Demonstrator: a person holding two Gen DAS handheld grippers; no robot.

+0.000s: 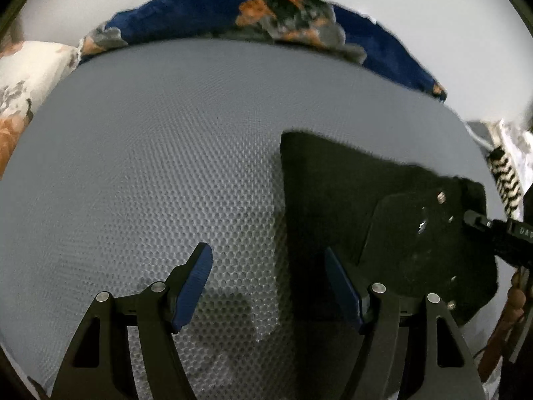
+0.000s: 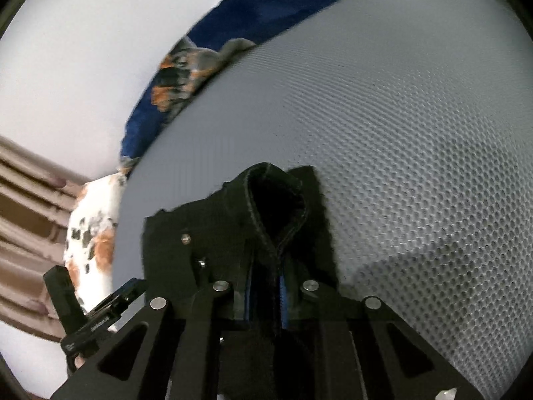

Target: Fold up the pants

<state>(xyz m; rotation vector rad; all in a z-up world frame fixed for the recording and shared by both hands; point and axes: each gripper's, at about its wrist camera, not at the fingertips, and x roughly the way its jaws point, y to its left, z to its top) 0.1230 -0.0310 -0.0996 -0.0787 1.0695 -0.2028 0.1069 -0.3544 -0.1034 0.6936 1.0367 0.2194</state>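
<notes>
A: Checking the left hand-held gripper (image 1: 268, 283) first: jaws stood wide, nothing between the blue pads (image 1: 191, 286), hovering over the grey mesh mat (image 1: 160, 153).

B: And the pants (image 1: 336, 180)?

A: Black, lying on the mat to the right of that gripper, with a squared corner at the far left. The right pad's tip overlapped the cloth edge in the left wrist view; couldn't tell if it touched.

B: Right hand-held gripper (image 2: 265, 300)?

A: Jaws nearly together, clamped on a bunched fold of the pants (image 2: 276, 206). Cloth stood up from between the fingers, and a seam or hem looped open just past the tips. Only thin blue slivers of the pads showed.

B: Was the right one visible from the left camera?

A: Yes, the right hand-held gripper (image 1: 433, 233) sat on the right part of the black cloth, black on black, so hard to separate. Its handle came in from the right edge.

B: Background?

A: A blue flowered blanket (image 1: 213, 13) ran along the mat's far edge, a white flowered pillow (image 1: 30, 70) at the left, a pale wall (image 2: 83, 50) behind. Brown striped stuff (image 2: 23, 200) at the left of the right wrist view, too blurred to name.
</notes>
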